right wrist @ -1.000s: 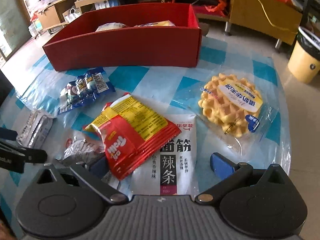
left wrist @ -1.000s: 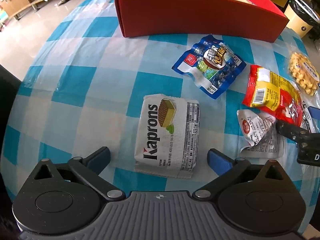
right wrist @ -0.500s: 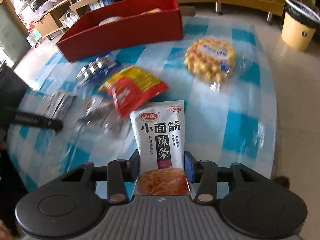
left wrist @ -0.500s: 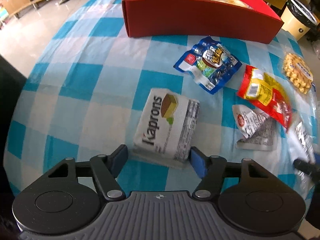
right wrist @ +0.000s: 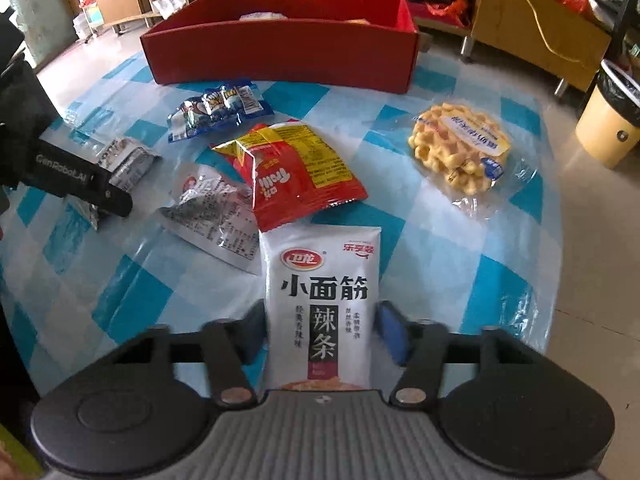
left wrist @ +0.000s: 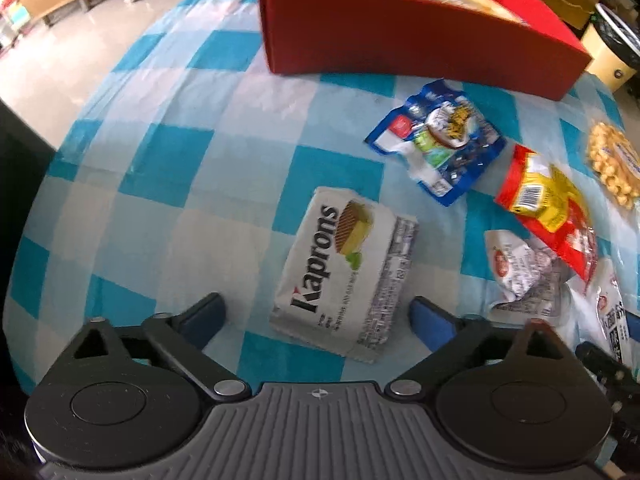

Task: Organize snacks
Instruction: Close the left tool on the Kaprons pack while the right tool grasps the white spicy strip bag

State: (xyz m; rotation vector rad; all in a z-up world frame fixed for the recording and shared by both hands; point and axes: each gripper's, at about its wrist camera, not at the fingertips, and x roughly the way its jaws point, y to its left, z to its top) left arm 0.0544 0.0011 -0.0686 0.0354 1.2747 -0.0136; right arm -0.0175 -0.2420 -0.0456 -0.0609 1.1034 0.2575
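A white Kaprons wafer pack lies on the checked tablecloth between the fingers of my left gripper. Those jaws are opening and both blue pads stand clear of the pack. My right gripper has a white spicy-strip packet between its fingers. Its jaws are easing open, with the pads still against the packet's edges. The red box with a few snacks inside stands at the far side of the table.
On the cloth lie a blue pack, a red and yellow pack, a crumpled silver pack and a waffle. Shelves and a yellow bin stand beyond the table's edge.
The left jaws closed in on the wafer pack, then spread again. The right jaws closed on the white packet, drew it out from under the red pack and have widened slightly.
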